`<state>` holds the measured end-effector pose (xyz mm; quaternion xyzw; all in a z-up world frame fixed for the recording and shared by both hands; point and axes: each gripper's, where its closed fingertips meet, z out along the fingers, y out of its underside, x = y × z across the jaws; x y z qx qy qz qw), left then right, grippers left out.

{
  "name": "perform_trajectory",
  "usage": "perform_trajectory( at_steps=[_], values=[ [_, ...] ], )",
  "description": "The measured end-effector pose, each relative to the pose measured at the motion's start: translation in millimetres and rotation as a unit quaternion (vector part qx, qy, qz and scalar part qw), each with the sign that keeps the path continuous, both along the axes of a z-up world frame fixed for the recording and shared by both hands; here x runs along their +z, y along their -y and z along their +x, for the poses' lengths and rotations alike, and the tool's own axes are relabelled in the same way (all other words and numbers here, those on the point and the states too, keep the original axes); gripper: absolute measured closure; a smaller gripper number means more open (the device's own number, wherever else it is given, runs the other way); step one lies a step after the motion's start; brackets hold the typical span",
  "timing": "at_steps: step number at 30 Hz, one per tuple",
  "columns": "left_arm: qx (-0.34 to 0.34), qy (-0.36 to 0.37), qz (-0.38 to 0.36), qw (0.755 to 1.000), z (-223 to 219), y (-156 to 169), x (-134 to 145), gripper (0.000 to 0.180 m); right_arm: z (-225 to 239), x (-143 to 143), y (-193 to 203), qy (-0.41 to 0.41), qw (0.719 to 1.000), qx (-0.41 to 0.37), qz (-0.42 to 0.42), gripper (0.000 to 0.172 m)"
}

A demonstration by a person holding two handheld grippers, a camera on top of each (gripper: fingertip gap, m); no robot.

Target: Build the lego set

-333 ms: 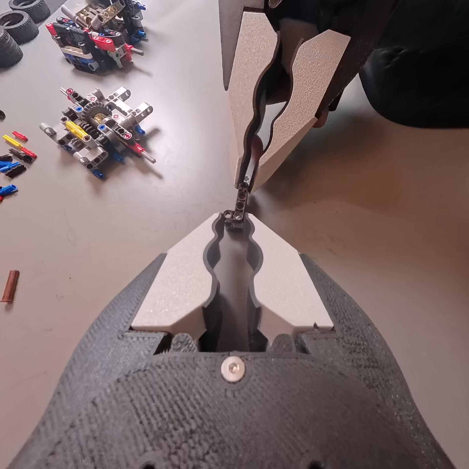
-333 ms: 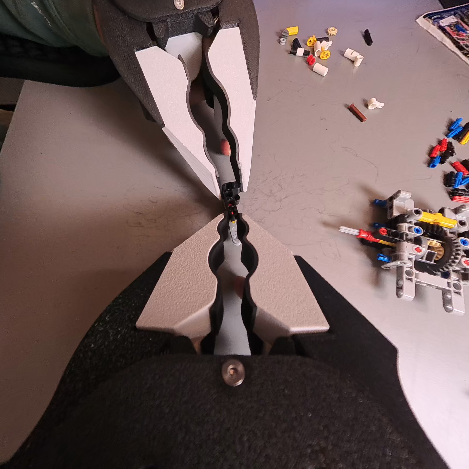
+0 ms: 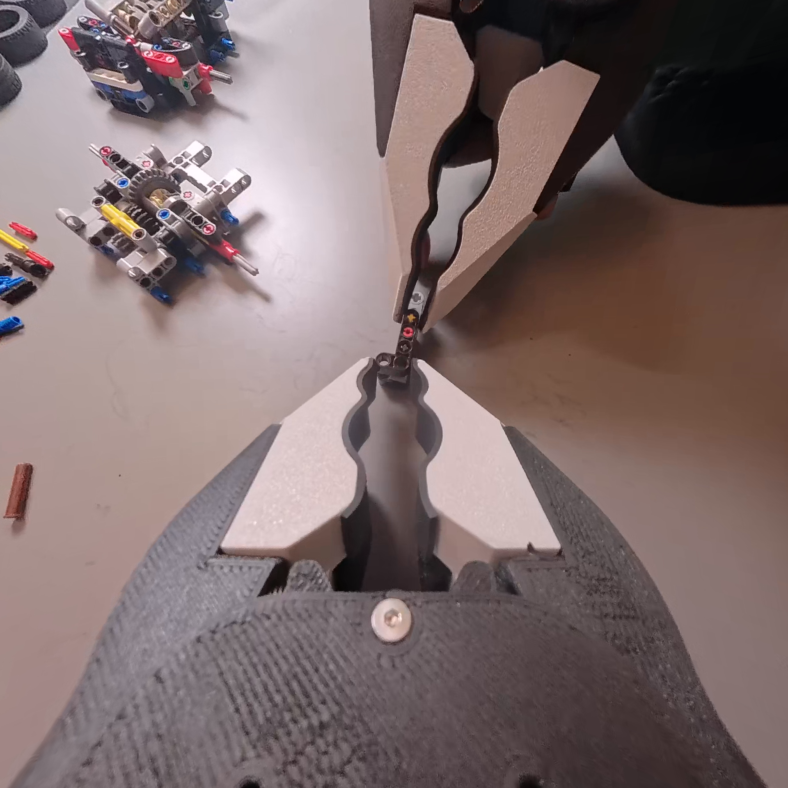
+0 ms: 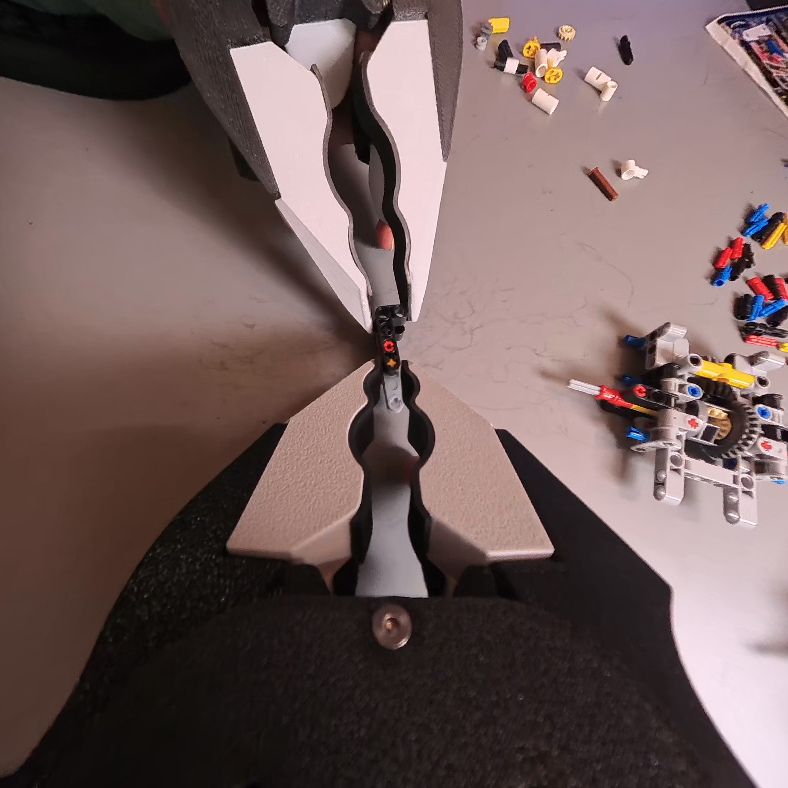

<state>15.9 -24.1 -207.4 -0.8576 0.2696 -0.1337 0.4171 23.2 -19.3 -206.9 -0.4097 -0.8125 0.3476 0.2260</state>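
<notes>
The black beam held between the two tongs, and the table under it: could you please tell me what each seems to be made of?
Black beam: apparently moulded plastic, smooth with a slight sheen, with round holes and coloured pins; both tongs are shut on it. Table: a hard, smooth grey top, matte and scuffed; laminate or coated metal, hard to tell.

Left gripper [image 3: 394,371]: my jaws nearly closed, pinching the black end of a small piece.
Right gripper [image 4: 390,375]: tip to tip with it, clamping the opposite end.
</notes>
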Motion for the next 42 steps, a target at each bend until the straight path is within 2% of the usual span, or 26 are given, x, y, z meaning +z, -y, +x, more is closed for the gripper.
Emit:
perform_trajectory(
  at_steps=[1, 5, 13, 17, 23, 28, 42],
  values=[
    [-0.002, 0.003, 0.002, 1.000, 1.8, 0.1, 0.2, 0.166, 0.6, -0.6, 1.4, 0.001, 1.000, 0.004, 0.000, 0.161],
    [-0.004, 0.000, 0.006, 1.000, 2.9, 0.2, 0.4, 0.166, -0.6, 3.2, 1.6, -0.008, 1.000, 0.005, -0.006, 0.157],
    [-0.002, -0.006, 0.020, 1.000, -0.5, 0.8, 2.2, 0.160, -1.6, 5.6, 6.3, -0.012, 1.000, 0.015, -0.002, 0.165],
    [-0.013, -0.002, 0.024, 1.000, 2.7, 2.4, 1.3, 0.165, -0.8, 4.7, 7.0, 0.001, 1.000, 0.024, 0.009, 0.166],
    [-0.014, -0.015, 0.022, 1.000, 2.2, 2.7, 0.3, 0.166, -0.5, 3.6, 7.1, 0.036, 0.998, 0.029, 0.033, 0.166],
    [-0.009, -0.001, 0.010, 1.000, 2.1, 2.8, -1.0, 0.166, -0.5, 2.7, 7.5, 0.054, 0.998, 0.028, 0.021, 0.166],
    [-0.011, -0.020, 0.016, 1.000, 2.3, 2.1, -3.9, 0.165, 0.2, 0.3, 8.7, 0.094, 0.995, 0.020, 0.039, 0.166]
  ],
)
